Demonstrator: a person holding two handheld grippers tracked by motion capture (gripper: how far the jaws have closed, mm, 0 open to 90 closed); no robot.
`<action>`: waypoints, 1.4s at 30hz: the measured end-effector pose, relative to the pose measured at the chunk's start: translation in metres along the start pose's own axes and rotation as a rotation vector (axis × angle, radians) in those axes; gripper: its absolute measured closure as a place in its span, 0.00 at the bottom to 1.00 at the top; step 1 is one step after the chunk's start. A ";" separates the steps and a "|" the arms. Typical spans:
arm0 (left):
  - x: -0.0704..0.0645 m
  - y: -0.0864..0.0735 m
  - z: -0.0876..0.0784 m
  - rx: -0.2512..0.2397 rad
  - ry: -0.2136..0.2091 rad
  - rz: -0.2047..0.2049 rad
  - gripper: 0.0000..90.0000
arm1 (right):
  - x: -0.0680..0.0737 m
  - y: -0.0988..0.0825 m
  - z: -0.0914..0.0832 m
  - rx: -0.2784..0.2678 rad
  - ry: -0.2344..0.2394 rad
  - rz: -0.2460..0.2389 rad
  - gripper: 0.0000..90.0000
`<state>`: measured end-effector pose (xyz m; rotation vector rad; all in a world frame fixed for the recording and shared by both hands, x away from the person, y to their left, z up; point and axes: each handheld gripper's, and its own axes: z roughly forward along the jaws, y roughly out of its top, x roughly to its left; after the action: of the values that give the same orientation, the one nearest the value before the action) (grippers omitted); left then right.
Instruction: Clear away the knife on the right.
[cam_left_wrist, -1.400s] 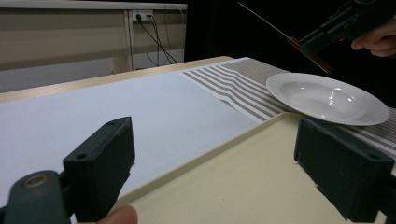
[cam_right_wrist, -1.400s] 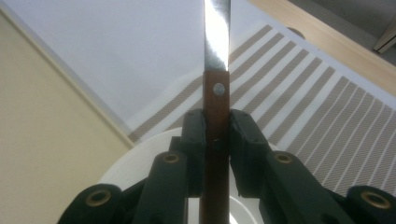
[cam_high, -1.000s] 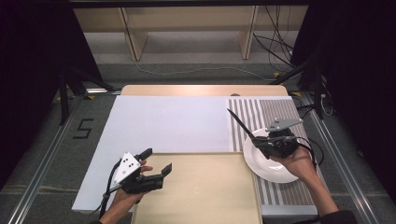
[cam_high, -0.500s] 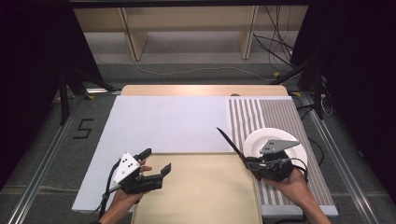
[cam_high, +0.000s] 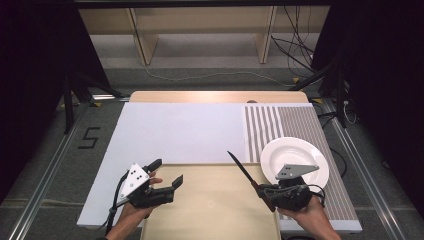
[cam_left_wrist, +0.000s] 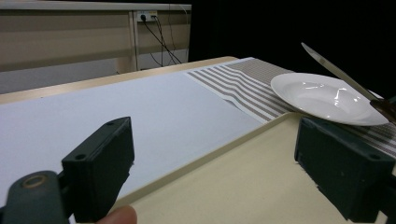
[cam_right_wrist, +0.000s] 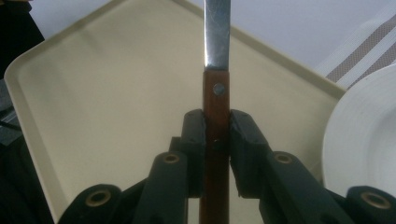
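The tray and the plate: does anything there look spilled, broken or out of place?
Nothing stands out. The beige tray is bare and unmarked, the white plate sits whole on the striped mat, and the knife is gripped straight by its wooden handle.

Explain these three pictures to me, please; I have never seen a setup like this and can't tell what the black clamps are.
No machine here: a person holds a hand tool with two black jaws in each hand. The high view looks down on the table; the other two come from small cameras riding on each tool, looking along its jaws. On the table lie a white mat, a striped cloth, a beige tray and a white plate. The right gripper has its jaws shut on the brown handle of a knife, whose blade points out over the tray. The left gripper is at the tray's left edge, jaws wide open with nothing between them.
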<state>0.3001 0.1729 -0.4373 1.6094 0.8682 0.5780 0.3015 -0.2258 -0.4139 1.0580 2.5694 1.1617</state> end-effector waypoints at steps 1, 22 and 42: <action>0.000 0.000 0.000 0.003 0.001 0.000 0.13 | 0.003 -0.002 0.000 0.005 0.003 -0.002 0.86; 0.000 -0.001 0.000 0.005 0.001 -0.004 0.13 | 0.017 -0.024 0.015 0.137 0.033 0.096 0.86; 0.001 -0.001 0.000 0.005 0.001 -0.001 0.13 | 0.025 -0.030 0.035 0.298 -0.004 0.047 0.86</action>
<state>0.3003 0.1733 -0.4384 1.6130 0.8718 0.5765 0.2796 -0.2015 -0.4551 1.1806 2.7892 0.7987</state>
